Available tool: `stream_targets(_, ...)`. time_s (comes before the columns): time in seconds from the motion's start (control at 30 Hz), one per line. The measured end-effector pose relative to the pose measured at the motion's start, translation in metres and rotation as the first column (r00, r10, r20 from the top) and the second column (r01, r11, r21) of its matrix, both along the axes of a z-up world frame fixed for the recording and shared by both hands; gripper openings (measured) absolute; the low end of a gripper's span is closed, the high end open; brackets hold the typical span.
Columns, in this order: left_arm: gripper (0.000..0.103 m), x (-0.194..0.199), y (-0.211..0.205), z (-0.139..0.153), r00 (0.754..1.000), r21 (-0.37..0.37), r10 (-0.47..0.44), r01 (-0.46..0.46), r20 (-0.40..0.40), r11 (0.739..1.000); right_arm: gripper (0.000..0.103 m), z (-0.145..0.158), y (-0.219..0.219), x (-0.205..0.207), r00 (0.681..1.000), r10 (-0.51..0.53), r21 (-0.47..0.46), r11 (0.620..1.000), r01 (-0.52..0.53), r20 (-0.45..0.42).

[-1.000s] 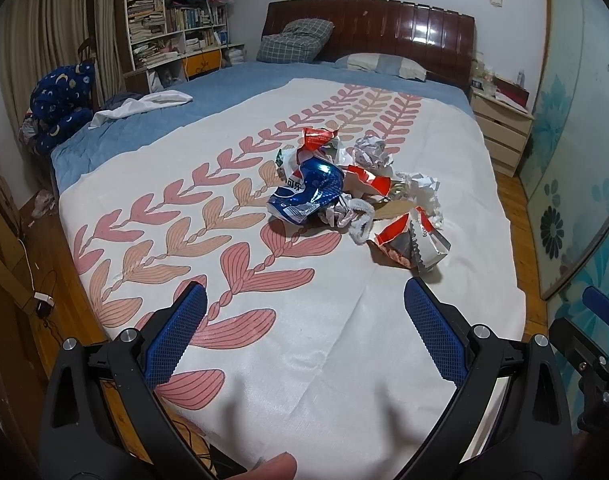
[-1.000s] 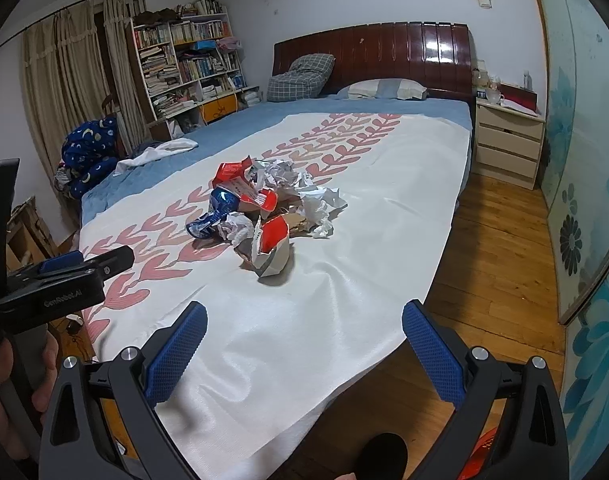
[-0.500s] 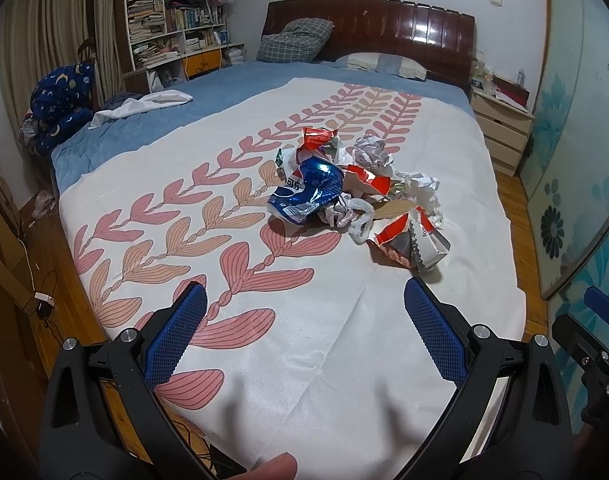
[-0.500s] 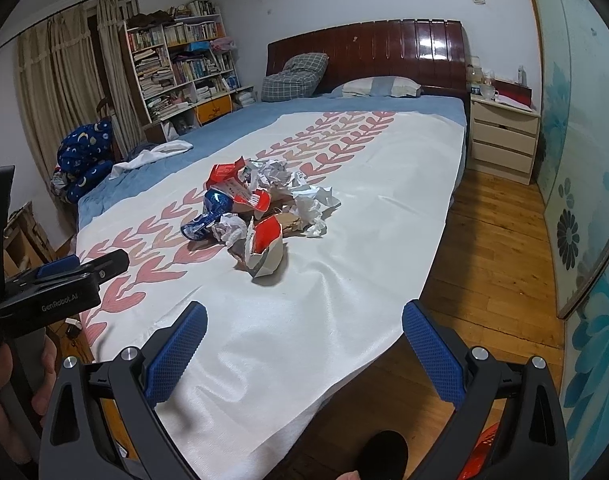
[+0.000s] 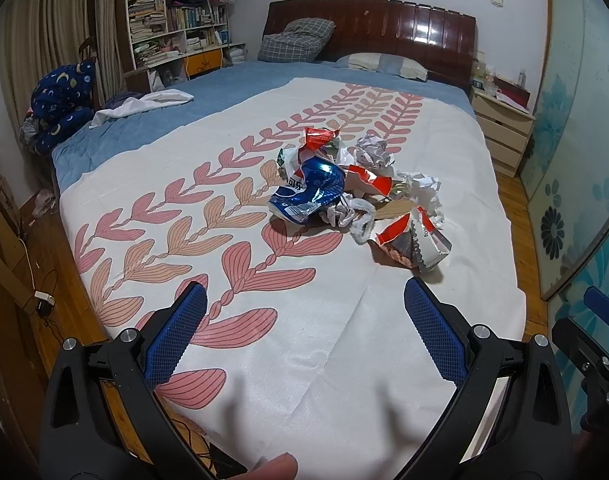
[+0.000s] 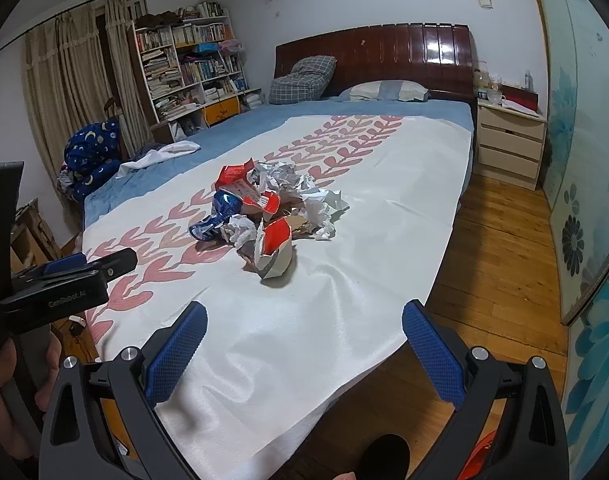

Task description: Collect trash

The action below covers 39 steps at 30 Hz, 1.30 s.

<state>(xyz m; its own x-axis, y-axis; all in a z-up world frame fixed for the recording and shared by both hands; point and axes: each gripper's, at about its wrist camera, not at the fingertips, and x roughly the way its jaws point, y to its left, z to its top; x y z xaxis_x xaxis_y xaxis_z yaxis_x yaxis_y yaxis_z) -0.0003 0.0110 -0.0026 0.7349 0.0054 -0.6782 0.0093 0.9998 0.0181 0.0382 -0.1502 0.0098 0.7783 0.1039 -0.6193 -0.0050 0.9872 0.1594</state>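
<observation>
A pile of trash lies in the middle of the bed's white leaf-patterned cloth: a blue foil wrapper, a red and silver snack bag, a red wrapper, crumpled white paper. My left gripper hovers open over the cloth's near end, well short of the pile. My right gripper is open too, above the bed's near right edge, with nothing between its fingers. The left gripper's body shows at the left of the right wrist view.
A blue sheet, pillows and a dark headboard lie beyond. A bookshelf and blue bundle stand left; a nightstand and wooden floor are right. Something red-orange sits on the floor below.
The right wrist view has shifted slightly, the pile sitting a little nearer and lower in frame. The left gripper has barely moved. Both stay open.
</observation>
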Motion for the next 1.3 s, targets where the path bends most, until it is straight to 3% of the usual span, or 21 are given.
stream_targets(0.5,0.098,0.002,0.005,0.002,1.0,-0.02,0.01,-0.01,-0.01,1.0,0.096,-0.006,0.005,0.026,1.0,0.009,-0.005,1.0,-0.009,-0.026)
stream_targets(0.7,0.098,0.005,0.012,0.0,1.0,-0.019,0.019,-0.02,-0.018,1.0,0.096,-0.013,0.019,0.076,0.997,0.065,0.033,0.997,-0.064,-0.033)
stream_targets(0.9,0.098,0.011,0.026,-0.006,0.998,-0.019,0.047,-0.048,-0.038,0.999,0.091,-0.04,0.03,0.145,0.989,0.079,0.116,0.991,-0.065,-0.123)
stream_targets(1.07,0.098,0.018,0.038,-0.011,0.996,-0.026,0.069,-0.07,-0.055,0.997,0.079,-0.077,0.03,0.191,0.965,0.075,0.184,0.983,-0.028,-0.251)
stream_targets(1.17,0.098,0.025,0.042,-0.012,0.995,-0.042,0.076,-0.079,-0.063,0.996,0.056,-0.092,0.028,0.2,0.95,0.088,0.237,0.972,-0.015,-0.3)
stream_targets(1.23,0.098,0.032,0.043,-0.013,0.995,-0.061,0.071,-0.075,-0.072,0.995,0.031,-0.095,0.03,0.204,0.947,0.106,0.251,0.968,-0.028,-0.302)
stream_targets(1.3,0.098,0.041,0.043,-0.014,0.995,-0.076,0.06,-0.066,-0.078,0.995,0.029,-0.096,0.031,0.204,0.948,0.123,0.283,0.958,-0.037,-0.293)
